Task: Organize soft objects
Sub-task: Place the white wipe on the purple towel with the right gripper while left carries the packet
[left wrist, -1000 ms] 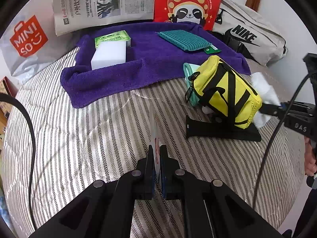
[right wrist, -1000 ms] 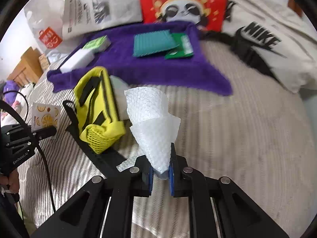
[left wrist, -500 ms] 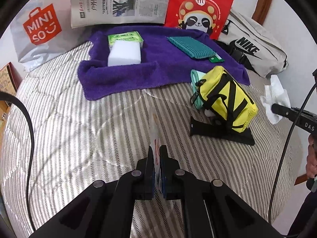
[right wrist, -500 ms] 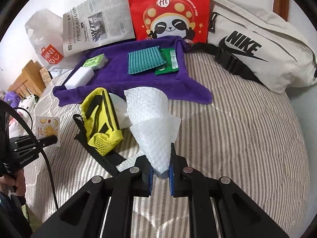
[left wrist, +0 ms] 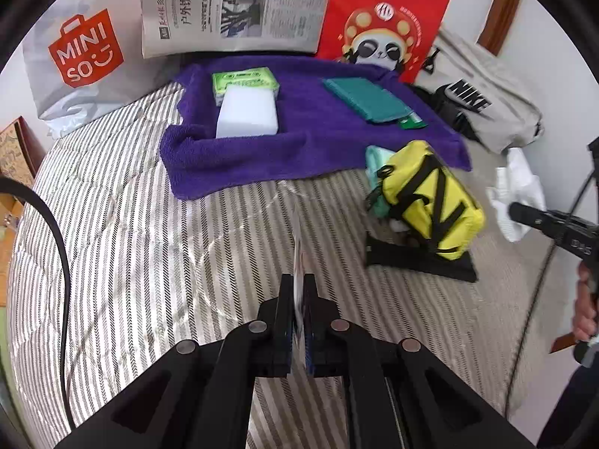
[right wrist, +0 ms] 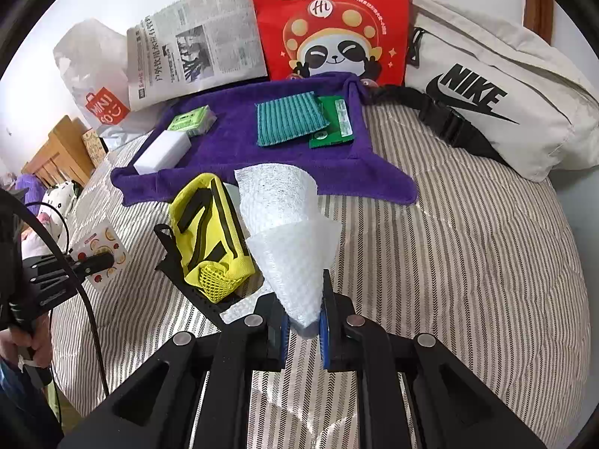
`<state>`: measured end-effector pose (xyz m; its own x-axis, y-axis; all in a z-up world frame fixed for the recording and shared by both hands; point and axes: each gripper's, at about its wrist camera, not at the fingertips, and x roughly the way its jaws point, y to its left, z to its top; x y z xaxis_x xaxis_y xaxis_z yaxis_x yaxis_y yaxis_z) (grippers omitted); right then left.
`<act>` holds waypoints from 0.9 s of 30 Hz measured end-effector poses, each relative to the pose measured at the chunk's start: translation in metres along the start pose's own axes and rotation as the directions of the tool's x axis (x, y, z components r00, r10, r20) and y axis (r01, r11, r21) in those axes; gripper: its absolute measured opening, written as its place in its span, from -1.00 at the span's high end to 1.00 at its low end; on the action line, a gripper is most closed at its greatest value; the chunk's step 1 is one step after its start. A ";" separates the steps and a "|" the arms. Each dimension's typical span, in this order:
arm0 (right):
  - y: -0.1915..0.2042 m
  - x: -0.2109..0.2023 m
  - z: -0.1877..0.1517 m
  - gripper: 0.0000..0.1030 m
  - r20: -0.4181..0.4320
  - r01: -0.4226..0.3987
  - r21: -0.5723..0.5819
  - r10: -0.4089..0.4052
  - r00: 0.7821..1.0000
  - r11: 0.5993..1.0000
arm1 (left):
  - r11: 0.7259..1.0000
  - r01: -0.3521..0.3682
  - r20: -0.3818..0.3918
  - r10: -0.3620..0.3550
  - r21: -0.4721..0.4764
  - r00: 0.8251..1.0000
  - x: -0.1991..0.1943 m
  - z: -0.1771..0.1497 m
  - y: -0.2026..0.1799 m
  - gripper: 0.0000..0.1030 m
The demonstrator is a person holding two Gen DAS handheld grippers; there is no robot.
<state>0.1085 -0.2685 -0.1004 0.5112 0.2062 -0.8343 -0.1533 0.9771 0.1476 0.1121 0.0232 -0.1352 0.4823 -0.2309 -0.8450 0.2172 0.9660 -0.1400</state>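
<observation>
My left gripper [left wrist: 298, 292] is shut on a thin flat packet [left wrist: 298, 262], seen edge-on; the right wrist view shows it with fruit print [right wrist: 106, 250]. My right gripper [right wrist: 302, 310] is shut on a folded sheet of white bubble wrap [right wrist: 288, 224], held above the striped bed; it also shows in the left wrist view [left wrist: 518, 194]. A purple towel [left wrist: 299, 142] lies ahead, bearing a white sponge block [left wrist: 247, 116], a green pack [left wrist: 243, 80] and a teal cloth [left wrist: 365, 99]. A yellow pouch [left wrist: 430, 202] lies right of centre.
A Miniso bag [left wrist: 82, 60], a newspaper [left wrist: 232, 3] and a red panda bag [left wrist: 382, 22] stand along the back. A beige Nike bag [right wrist: 498, 86] lies at the far right. The striped bedspread [left wrist: 149, 243] slopes down at its edges.
Both grippers have pulled back and risen, so the bed's objects look smaller and farther. Each still holds its item.
</observation>
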 end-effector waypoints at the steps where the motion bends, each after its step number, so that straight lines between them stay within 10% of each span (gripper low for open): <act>1: 0.001 0.001 0.000 0.76 -0.004 -0.001 -0.002 0.001 1.000 1.000 | 1.000 0.001 0.004 -0.001 -0.002 1.000 0.002 0.001 0.000 0.89; 27: 0.002 0.012 0.025 0.75 -0.015 -0.007 -0.001 0.007 1.000 1.000 | 0.999 0.022 0.079 -0.020 -0.028 0.997 -0.021 0.031 0.004 0.91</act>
<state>0.1358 -0.2628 -0.0968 0.4977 0.2127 -0.8409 -0.1575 0.9755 0.1535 0.1293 0.0285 -0.1019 0.5437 -0.2589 -0.7983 0.2043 0.9635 -0.1733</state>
